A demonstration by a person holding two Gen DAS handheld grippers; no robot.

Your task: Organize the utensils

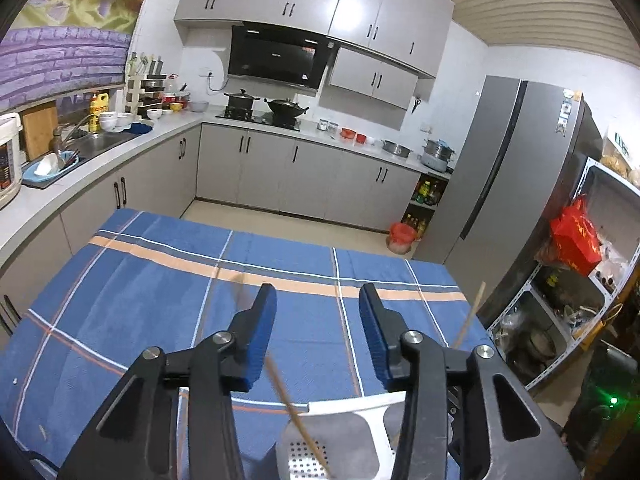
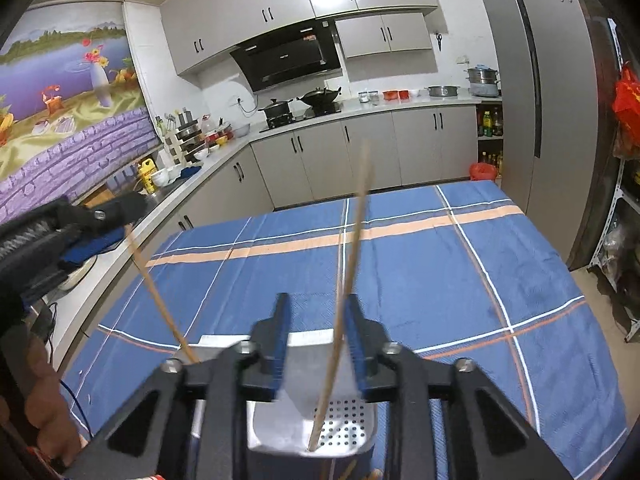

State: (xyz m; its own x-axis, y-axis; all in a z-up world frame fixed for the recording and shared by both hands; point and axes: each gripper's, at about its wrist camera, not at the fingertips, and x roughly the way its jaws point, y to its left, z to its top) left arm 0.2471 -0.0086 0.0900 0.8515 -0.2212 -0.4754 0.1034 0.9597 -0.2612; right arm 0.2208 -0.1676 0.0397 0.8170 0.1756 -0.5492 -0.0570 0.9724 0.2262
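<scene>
Both the left gripper (image 1: 318,300) and right gripper (image 2: 316,312) are hanging open-jawed above the perforated metal holder (image 2: 340,424), a chopstick (image 2: 344,296) standing loose in it.

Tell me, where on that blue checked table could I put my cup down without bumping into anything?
Nearly all of the tablecloth is bare, from the orange stripe to the far edge and out to both sides. It is crowded only at the near edge, where the perforated metal holder, the chopsticks and both grippers gather.

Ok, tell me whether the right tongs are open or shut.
Open: the right tongs stand apart, the thin wooden chopstick loose between them, tip in the perforated metal holder.
</scene>
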